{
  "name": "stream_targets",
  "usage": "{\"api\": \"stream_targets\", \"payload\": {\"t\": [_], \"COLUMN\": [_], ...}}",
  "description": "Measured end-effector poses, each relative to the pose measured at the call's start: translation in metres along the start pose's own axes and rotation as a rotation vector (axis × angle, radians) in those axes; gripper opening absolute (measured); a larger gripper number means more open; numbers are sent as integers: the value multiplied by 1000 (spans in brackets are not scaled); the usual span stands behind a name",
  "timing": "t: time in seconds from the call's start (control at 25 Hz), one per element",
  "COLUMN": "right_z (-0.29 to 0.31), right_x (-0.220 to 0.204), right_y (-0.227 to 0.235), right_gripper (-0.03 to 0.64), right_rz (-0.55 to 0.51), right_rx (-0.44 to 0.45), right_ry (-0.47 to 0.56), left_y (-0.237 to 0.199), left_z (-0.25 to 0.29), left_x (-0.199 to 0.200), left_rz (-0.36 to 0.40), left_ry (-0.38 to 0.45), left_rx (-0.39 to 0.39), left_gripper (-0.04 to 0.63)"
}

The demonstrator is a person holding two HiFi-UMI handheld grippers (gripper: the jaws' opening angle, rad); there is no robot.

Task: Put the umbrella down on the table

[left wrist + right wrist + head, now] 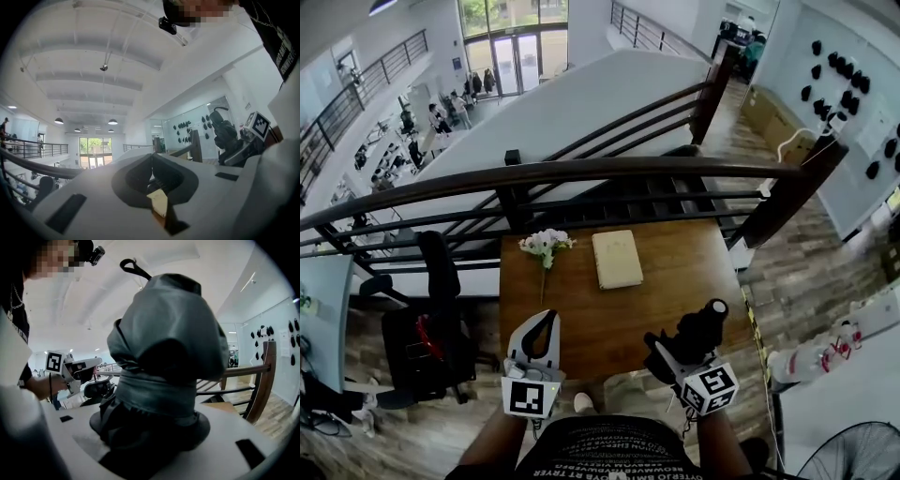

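Clamping the umbrella (698,330) in my right hand-held gripper (675,352), I hold it off the tabletop (675,272), nearer me than the book (617,259); lowering and release remain, left hand-held gripper (546,324) closed, empty

A mezzanine with a wood-plank floor (811,272) is edged by a dark railing (581,172). A wooden table (675,281) stands against the railing, with a black office chair (422,328) at its left. Beyond, tall glass doors (511,58) admit daylight. Round pendant lamps (112,122) hang under a white ceiling (93,47).
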State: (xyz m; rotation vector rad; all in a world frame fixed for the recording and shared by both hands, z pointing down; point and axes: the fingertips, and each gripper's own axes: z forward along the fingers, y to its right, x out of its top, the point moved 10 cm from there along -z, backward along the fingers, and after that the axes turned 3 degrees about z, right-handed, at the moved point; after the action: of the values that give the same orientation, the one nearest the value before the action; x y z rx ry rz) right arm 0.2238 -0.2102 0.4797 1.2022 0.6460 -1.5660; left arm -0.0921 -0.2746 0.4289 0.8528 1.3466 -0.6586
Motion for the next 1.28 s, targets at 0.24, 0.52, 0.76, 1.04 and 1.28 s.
{"api": "stream_targets", "payload": {"t": [0.24,0.52,0.76,1.04,1.28], "right_z": [35,83,120,161,191], "right_x": [-18,-48,-85,-140,-187], "right_y": [35,79,111,138,152], "right_gripper": [262,261,261,262,262], "right_rz": [24,65,134,205,215], "right_rx": [30,73,106,114,116], "right_ry": [-88,-200,-313,-446,-581], "left_y": [-2,-2,0,-2,-5], "left_z": [30,72,109,147,155], "left_x": [4,6,-2,-18,-30], "left_rz": [32,61,28,27,13], "left_ry": [-4,-13,-31,-55,-116], "left_rx": [47,84,104,108,120], "left_gripper": [29,29,29,29,29]}}
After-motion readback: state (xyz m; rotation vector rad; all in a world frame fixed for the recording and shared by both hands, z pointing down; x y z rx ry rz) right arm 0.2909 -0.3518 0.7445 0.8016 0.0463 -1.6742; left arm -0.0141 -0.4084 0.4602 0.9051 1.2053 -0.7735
